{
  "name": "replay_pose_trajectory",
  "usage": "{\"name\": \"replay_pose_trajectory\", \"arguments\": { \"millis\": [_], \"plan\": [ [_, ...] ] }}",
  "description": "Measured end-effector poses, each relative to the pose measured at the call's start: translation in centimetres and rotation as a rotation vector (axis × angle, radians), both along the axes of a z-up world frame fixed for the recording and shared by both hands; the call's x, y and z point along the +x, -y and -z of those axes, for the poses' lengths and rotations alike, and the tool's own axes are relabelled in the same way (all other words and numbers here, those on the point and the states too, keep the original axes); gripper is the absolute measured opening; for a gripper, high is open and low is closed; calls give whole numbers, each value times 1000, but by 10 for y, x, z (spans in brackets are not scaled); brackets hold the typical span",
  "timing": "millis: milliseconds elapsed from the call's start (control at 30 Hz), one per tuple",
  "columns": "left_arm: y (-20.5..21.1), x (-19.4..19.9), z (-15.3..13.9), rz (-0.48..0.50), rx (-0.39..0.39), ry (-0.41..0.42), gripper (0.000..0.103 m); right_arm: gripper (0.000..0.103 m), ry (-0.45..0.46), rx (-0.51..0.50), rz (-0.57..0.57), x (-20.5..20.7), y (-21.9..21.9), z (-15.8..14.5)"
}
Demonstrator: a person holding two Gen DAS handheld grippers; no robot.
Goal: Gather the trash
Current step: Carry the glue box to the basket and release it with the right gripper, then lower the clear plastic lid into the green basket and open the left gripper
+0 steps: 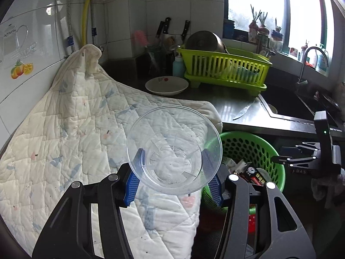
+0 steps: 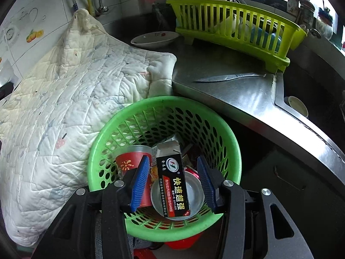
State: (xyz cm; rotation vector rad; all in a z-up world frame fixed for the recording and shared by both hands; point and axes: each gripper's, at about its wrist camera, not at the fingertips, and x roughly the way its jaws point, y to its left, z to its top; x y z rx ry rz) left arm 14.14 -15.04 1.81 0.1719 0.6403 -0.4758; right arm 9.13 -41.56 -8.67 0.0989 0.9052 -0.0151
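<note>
My left gripper is shut on a clear plastic cup, its open mouth facing the camera, held above the quilt edge just left of the green perforated trash basket. My right gripper is open and empty, hovering over that basket. Inside the basket lie a black glue box, a red paper cup and a silver can end. The right gripper also shows at the right edge of the left wrist view.
A white quilted cloth covers the counter on the left. A steel counter holds a knife, a white dish and a lime dish rack. The sink and faucet lie right.
</note>
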Motion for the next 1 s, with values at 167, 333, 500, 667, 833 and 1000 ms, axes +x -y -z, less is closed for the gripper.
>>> {"name": "replay_pose_trajectory", "arguments": {
  "millis": [167,333,500,667,833,1000],
  "plan": [
    [27,2,5,42,20,-9,53,52,27,0,4,-12,8,-7],
    [55,5,15,83,38,-34,54,59,57,-15,7,-24,13,-17],
    [86,10,33,118,70,-71,54,66,81,-20,7,-37,18,-24],
    [118,13,51,156,88,-114,54,68,92,-29,9,-50,23,-24],
    [150,13,57,207,102,-124,55,71,97,-37,7,-63,27,-22],
    [174,17,58,235,78,-151,56,71,105,-25,3,-73,28,-22]
  ]
}}
